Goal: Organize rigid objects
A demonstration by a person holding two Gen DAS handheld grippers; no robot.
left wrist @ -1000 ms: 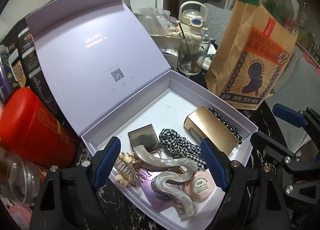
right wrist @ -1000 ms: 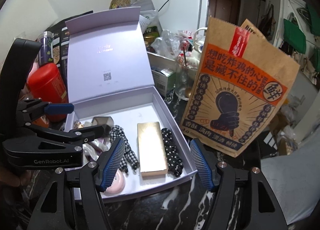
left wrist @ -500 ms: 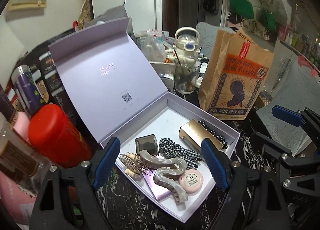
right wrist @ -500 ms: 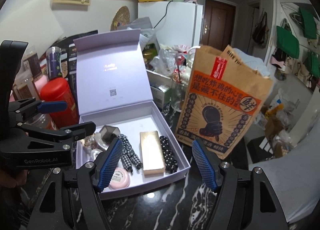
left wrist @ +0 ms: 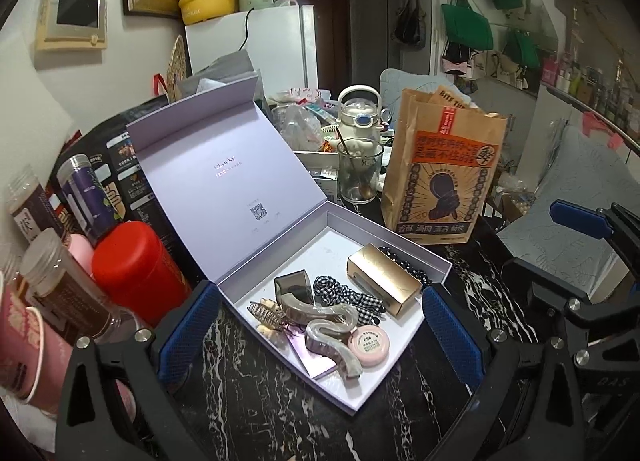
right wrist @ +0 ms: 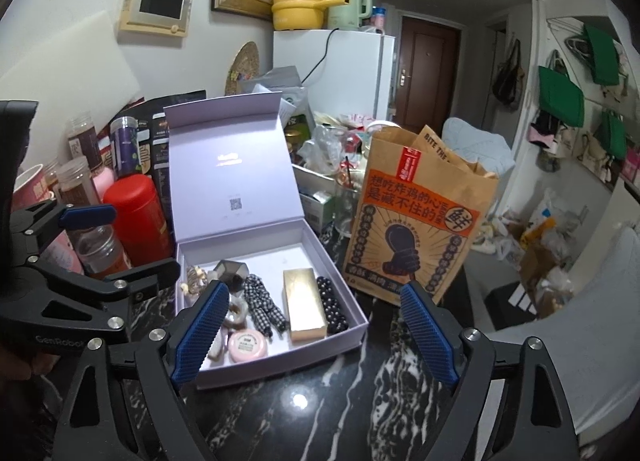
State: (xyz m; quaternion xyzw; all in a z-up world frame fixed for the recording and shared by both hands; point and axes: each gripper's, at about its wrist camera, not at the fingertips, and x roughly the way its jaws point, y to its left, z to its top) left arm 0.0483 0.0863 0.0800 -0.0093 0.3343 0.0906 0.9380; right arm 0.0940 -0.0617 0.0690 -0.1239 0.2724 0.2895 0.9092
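An open lavender box point(left wrist: 434, 259) point(right wrist: 356, 331) sits on the black marble table with its lid upright. It holds a gold rectangular case point(left wrist: 382, 279) point(right wrist: 304, 309), a grey wavy hair claw point(left wrist: 332, 329), a gold claw clip point(left wrist: 266, 315), a checked scrunchie point(left wrist: 350, 297) point(right wrist: 264, 307), black beads point(right wrist: 332, 305), a pink round compact point(left wrist: 369, 345) point(right wrist: 247, 345) and a dark square clip point(left wrist: 294, 287). My left gripper point(left wrist: 320, 337) is open and empty, above and in front of the box. My right gripper point(right wrist: 316, 333) is open and empty, over the box's front right.
A brown paper bag point(left wrist: 440, 177) point(right wrist: 412, 217) stands right of the box. A red canister point(left wrist: 138, 269) point(right wrist: 138, 217), jars and cups crowd the left. A glass point(left wrist: 358, 175) and a white kettle point(left wrist: 358, 117) stand behind. The left gripper shows in the right wrist view point(right wrist: 80, 277).
Both grippers have pulled back and up from the box, so it looks smaller and more of the room shows. The box's contents have not moved.
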